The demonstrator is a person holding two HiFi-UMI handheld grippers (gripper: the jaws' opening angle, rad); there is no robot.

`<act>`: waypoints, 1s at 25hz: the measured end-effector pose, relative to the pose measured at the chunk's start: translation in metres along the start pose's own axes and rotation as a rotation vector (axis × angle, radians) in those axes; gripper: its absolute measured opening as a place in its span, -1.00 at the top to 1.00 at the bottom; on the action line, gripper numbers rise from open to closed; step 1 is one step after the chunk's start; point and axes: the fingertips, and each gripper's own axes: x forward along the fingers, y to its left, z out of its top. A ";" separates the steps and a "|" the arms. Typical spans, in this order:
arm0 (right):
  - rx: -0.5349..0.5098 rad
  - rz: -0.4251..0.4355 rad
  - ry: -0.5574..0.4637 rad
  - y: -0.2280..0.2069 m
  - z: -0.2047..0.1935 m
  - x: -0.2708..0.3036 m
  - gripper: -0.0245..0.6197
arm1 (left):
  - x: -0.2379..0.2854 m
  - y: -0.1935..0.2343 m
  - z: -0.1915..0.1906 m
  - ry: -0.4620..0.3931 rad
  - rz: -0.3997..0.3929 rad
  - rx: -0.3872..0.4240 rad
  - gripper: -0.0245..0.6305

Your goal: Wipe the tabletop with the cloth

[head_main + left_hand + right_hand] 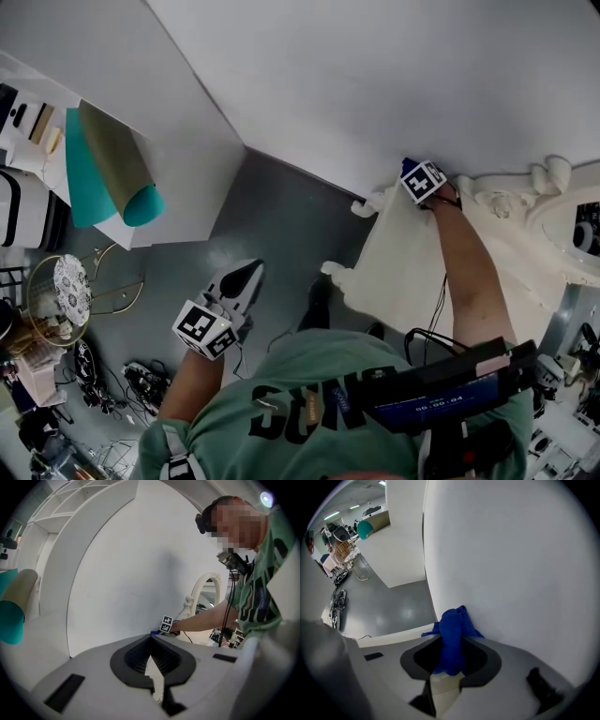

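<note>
The white tabletop (375, 75) fills the upper part of the head view. My right gripper (419, 176) is at its near edge, shut on a blue cloth (409, 166). In the right gripper view the cloth (457, 620) bunches between the jaws of my right gripper (451, 641) and presses against the tabletop (511, 573). My left gripper (249, 272) hangs over the grey floor, away from the table, with its jaws together and nothing in them. From the left gripper (152, 644) I see the right gripper (167, 624) at the tabletop (131, 583) edge.
A cream ornate piece of furniture (403, 262) stands under my right arm, with a carved frame (539, 202) to its right. A teal and gold roll (112, 173) lies on a white side table (178, 141). A gold wire basket (70, 291) and cables (122, 384) are on the floor.
</note>
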 end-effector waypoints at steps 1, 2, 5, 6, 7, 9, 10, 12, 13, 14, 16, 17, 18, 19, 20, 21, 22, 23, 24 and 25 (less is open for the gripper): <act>0.000 0.014 0.000 0.005 0.001 -0.001 0.56 | -0.001 0.000 0.000 0.000 -0.001 0.001 0.93; -0.003 0.030 0.004 0.012 0.001 -0.005 0.57 | -0.002 -0.001 -0.001 -0.001 -0.003 0.002 0.93; -0.045 0.062 0.073 0.054 -0.015 -0.027 0.57 | -0.002 -0.003 -0.002 -0.008 -0.021 0.000 0.93; -0.067 0.094 0.092 0.080 -0.025 -0.034 0.58 | -0.001 -0.005 -0.002 -0.011 -0.030 0.001 0.93; -0.090 0.143 0.096 0.111 -0.034 -0.039 0.58 | 0.001 -0.007 -0.001 -0.013 -0.041 0.001 0.93; -0.141 0.267 0.029 0.184 -0.045 -0.046 0.58 | 0.005 -0.011 0.001 -0.019 -0.060 -0.003 0.93; -0.176 0.322 -0.033 0.221 -0.045 -0.050 0.58 | 0.006 -0.014 0.003 -0.024 -0.068 -0.007 0.93; -0.238 0.407 -0.101 0.284 -0.053 -0.067 0.58 | 0.010 -0.018 0.007 -0.031 -0.084 -0.005 0.93; -0.261 0.447 -0.108 0.311 -0.062 -0.076 0.58 | 0.013 -0.021 0.008 -0.031 -0.094 0.001 0.93; -0.280 0.488 -0.109 0.335 -0.070 -0.085 0.58 | 0.015 -0.024 0.009 -0.030 -0.103 0.007 0.93; -0.309 0.569 -0.110 0.375 -0.085 -0.098 0.58 | 0.019 -0.030 0.009 -0.026 -0.119 0.012 0.93; -0.324 0.607 -0.109 0.391 -0.091 -0.103 0.58 | 0.021 -0.033 0.010 -0.024 -0.125 0.013 0.93; -0.338 0.644 -0.106 0.401 -0.095 -0.106 0.58 | 0.022 -0.035 0.010 -0.023 -0.129 0.013 0.93; -0.343 0.681 -0.099 0.405 -0.097 -0.108 0.58 | 0.023 -0.036 0.010 -0.022 -0.132 0.013 0.93; -0.336 0.711 -0.093 0.403 -0.097 -0.110 0.58 | 0.023 -0.037 0.009 -0.020 -0.133 0.012 0.93; -0.321 0.720 -0.093 0.392 -0.093 -0.109 0.58 | 0.023 -0.037 0.009 -0.018 -0.132 0.009 0.93; -0.304 0.689 -0.106 0.369 -0.085 -0.106 0.58 | 0.022 -0.037 0.008 -0.016 -0.131 0.008 0.93; -0.291 0.612 -0.127 0.333 -0.072 -0.101 0.58 | 0.021 -0.036 0.007 -0.014 -0.128 0.008 0.93; -0.280 0.494 -0.141 0.285 -0.057 -0.095 0.57 | 0.020 -0.034 0.006 -0.013 -0.123 0.007 0.93; -0.268 0.359 -0.137 0.230 -0.043 -0.089 0.57 | 0.019 -0.032 0.005 -0.013 -0.117 0.004 0.93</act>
